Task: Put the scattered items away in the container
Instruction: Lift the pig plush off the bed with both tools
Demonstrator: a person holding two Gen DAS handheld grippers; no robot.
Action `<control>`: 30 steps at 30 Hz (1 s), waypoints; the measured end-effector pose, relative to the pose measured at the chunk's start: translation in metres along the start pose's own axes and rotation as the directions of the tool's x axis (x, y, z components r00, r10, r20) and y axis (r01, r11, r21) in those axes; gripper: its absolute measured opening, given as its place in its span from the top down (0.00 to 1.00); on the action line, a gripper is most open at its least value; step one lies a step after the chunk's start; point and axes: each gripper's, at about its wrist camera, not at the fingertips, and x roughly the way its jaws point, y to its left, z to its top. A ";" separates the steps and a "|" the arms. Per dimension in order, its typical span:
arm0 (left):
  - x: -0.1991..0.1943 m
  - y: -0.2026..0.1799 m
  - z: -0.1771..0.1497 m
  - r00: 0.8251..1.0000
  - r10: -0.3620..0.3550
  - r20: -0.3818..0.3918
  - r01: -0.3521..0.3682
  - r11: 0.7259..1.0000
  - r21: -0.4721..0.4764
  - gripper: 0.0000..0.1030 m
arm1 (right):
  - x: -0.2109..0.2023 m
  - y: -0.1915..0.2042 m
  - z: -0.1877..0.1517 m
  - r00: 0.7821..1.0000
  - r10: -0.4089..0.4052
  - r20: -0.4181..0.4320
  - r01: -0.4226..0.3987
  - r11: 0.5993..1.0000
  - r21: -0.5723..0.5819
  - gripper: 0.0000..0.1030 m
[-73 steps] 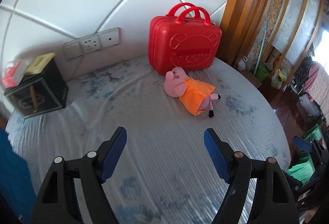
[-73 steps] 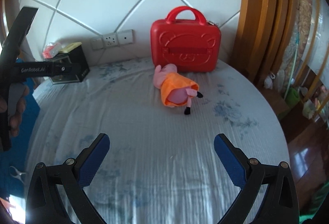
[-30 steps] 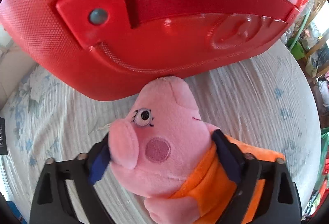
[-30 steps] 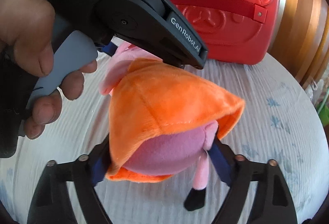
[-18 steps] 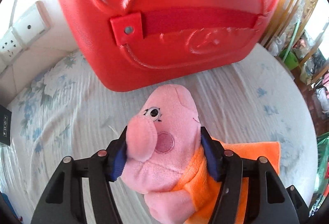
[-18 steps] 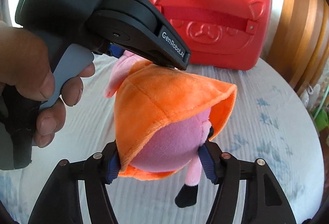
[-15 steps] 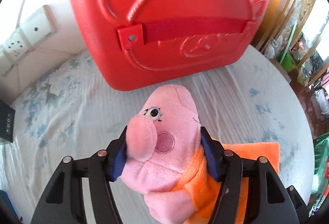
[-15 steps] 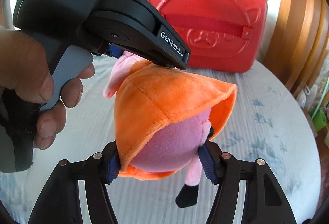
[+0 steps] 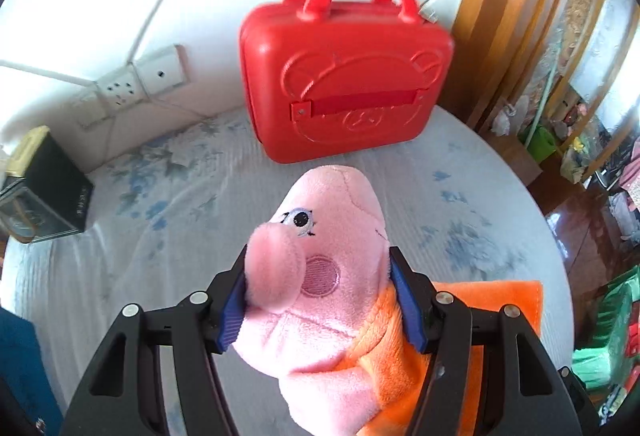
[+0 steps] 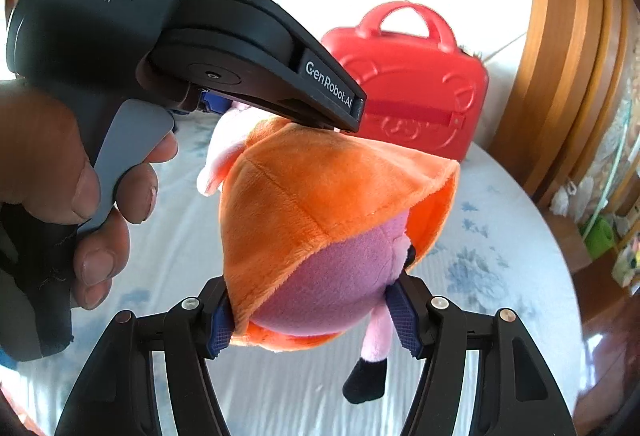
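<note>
**Holding the pig toy aloft, case not yet opened**

Gripping the plush pig (image 9: 320,276) from both ends: left claw (image 9: 318,300) clamped on the head, right claw (image 10: 312,316) clamped on the lower body under the orange dress. Lifted clear of the bed (image 9: 120,276), just in front of the red case (image 9: 344,84). Standing upright against the wall, that case, and apparently shut. Judged early: nothing stowed so far. Left to do: opening the case, putting the pig inside, likely freeing one claw first.

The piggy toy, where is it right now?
The pink plush pig in an orange dress is held above the bed, head in the left tongs, bottom in the right tongs, before the red plastic suitcase.
</note>
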 end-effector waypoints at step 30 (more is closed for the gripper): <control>-0.311 0.056 -0.157 0.984 -0.042 0.175 0.036 0.999 0.039 0.40 | -0.239 0.166 -0.043 0.997 0.011 0.072 -0.007 0.999 -0.052 0.38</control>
